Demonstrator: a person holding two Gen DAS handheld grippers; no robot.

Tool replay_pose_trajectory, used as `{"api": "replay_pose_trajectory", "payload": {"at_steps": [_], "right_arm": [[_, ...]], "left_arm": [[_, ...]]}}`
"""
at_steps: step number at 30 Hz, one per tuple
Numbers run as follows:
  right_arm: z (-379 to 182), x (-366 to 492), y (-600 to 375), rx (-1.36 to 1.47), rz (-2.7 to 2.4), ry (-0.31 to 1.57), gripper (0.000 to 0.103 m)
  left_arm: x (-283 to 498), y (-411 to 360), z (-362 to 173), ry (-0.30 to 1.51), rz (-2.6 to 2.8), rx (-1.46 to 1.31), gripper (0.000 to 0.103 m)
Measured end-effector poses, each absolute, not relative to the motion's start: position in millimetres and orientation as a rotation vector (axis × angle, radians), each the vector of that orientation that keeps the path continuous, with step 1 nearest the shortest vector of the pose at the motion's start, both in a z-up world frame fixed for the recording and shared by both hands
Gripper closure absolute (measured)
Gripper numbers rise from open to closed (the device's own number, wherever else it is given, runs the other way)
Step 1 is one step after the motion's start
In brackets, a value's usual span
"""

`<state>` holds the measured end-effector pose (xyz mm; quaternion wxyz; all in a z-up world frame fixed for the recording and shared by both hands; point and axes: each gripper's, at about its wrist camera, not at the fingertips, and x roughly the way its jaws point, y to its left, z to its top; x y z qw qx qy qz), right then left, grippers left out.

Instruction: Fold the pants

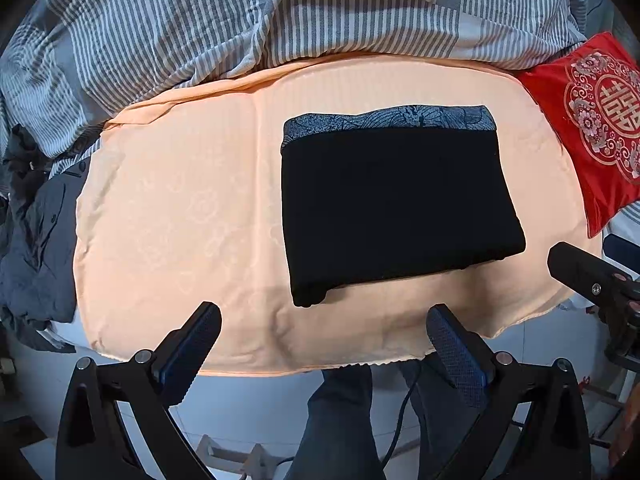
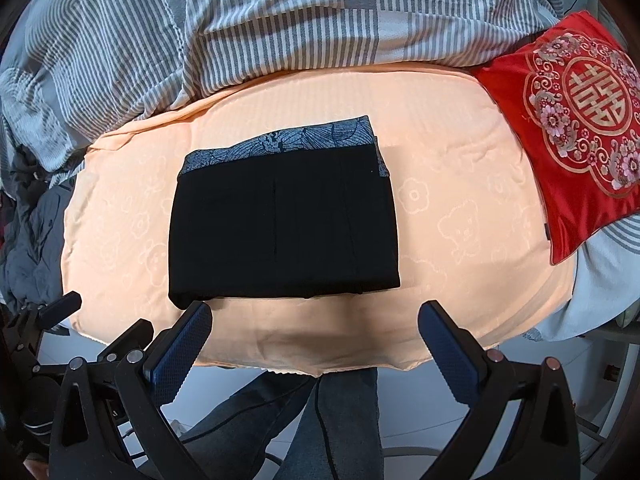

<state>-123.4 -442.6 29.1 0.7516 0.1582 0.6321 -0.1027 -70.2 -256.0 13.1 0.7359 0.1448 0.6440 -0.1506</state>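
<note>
L gripper [image 1: 323, 318]: jaws wide apart, nothing between the pads, held above the near edge of the bed. R gripper [image 2: 314, 316]: same, jaws spread wide, nothing held, also above the near edge.

Pants [image 2: 282, 216]: folded into a compact black rectangle w/ a blue patterned waistband along the far edge, lying flat on the peach cloth [image 2: 460, 248]. In right wrist view they sit just ahead of the R gripper, near edge right at its left fingertip [image 2: 200, 316]; can't tell if touching. In left wrist view they lie ahead and slightly right of the L gripper, clear of both fingers.

R gripper shows at the right of the left wrist view; L gripper body at lower left of the right wrist view.

Beyond the pants: striped grey/white duvet [image 2: 280, 20], bunched. Far right of both grippers: red embroidered cushion [image 2: 580, 120]. Far left: dark grey garment [image 1: 36, 248], crumpled, off the cloth edge.

Below the grippers: person's legs [image 2: 320, 428] in jeans, cable running across.
</note>
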Motion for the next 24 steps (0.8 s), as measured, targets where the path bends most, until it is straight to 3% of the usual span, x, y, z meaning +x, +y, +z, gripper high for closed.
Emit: {"api": "replay_pose_trajectory", "payload": {"at_steps": [24], "right_arm": [[26.9,-124.1,-437.5,0.334,-0.221,1.384,0.0]], "left_arm": [[-70.8,-255.3,10.6,1.427,-0.326,0.313,0.0]]}}
